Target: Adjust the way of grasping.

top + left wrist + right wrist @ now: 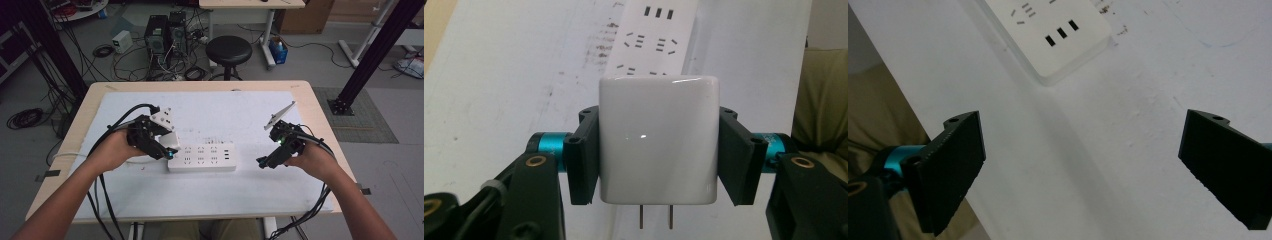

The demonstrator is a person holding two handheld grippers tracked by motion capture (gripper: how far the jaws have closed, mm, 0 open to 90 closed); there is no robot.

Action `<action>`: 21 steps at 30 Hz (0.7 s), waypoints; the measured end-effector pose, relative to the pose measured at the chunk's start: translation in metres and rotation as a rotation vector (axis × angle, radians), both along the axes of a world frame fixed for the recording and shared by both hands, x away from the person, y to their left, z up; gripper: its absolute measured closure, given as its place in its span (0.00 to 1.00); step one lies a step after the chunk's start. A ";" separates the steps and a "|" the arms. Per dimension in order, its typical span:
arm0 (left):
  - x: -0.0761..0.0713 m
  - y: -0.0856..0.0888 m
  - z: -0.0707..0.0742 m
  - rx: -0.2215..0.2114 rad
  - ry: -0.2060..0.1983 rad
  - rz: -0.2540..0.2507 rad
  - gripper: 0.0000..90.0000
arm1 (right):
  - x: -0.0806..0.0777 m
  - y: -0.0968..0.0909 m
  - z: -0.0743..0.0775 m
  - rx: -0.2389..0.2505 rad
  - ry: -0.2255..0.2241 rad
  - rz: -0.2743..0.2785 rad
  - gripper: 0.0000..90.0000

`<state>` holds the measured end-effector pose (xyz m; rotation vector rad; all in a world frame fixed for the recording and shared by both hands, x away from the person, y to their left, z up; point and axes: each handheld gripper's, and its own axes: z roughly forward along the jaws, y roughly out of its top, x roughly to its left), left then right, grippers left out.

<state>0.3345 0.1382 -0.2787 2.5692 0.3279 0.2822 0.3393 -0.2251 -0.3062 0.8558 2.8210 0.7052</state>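
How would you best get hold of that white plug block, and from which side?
By its two flat side faces, as the left gripper does now: jaws clamp the white plug block across its width, coming from behind the smooth back. That leaves the two prongs free, probably easing a push into the power strip.

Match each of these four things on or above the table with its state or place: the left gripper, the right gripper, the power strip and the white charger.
Things:
1. left gripper
2. right gripper
3. power strip
4. white charger

States or places:
A. lies flat on the white mat
B. jaws wide apart, nothing between them
C. clamped between two black jaws, two prongs showing
D. shut on a white block

Pairs: 1-D, 2-B, 3-A, 4-C
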 end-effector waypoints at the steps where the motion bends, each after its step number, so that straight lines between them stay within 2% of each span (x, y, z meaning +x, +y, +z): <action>1: 0.000 -0.002 -0.002 -0.007 0.006 -0.004 0.47 | 0.000 0.000 -0.001 0.019 0.006 -0.014 0.05; 6: 0.001 -0.011 -0.009 0.002 0.012 -0.030 0.47 | 0.000 -0.001 -0.009 0.096 0.047 -0.099 0.05; 9: 0.000 -0.017 -0.012 0.007 0.012 -0.056 0.47 | -0.001 -0.002 -0.013 0.163 0.087 -0.135 0.05; 11: -0.001 -0.022 -0.014 0.018 0.004 -0.076 0.47 | -0.001 -0.002 -0.014 0.224 0.114 -0.159 0.05; 14: -0.003 -0.029 -0.015 0.011 -0.004 -0.099 0.47 | -0.003 -0.002 -0.012 0.339 0.173 -0.214 0.05; 16: -0.003 -0.034 -0.016 -0.007 -0.007 -0.112 0.47 | -0.003 -0.002 -0.013 0.410 0.231 -0.247 0.05; 17: -0.003 -0.034 -0.016 -0.007 -0.007 -0.112 0.47 | -0.003 -0.002 -0.013 0.410 0.231 -0.247 0.05; 18: -0.004 -0.039 -0.017 -0.004 -0.014 -0.145 0.47 | -0.003 -0.002 -0.015 0.441 0.258 -0.263 0.05; 19: -0.004 -0.042 -0.019 -0.015 -0.015 -0.153 0.47 | -0.003 -0.001 -0.020 0.482 0.300 -0.286 0.05; 20: -0.004 -0.044 -0.019 -0.015 -0.017 -0.159 0.47 | -0.003 -0.001 -0.024 0.497 0.318 -0.292 0.05; 21: -0.004 -0.044 -0.019 -0.015 -0.017 -0.159 0.47 | -0.003 -0.001 -0.024 0.497 0.318 -0.292 0.05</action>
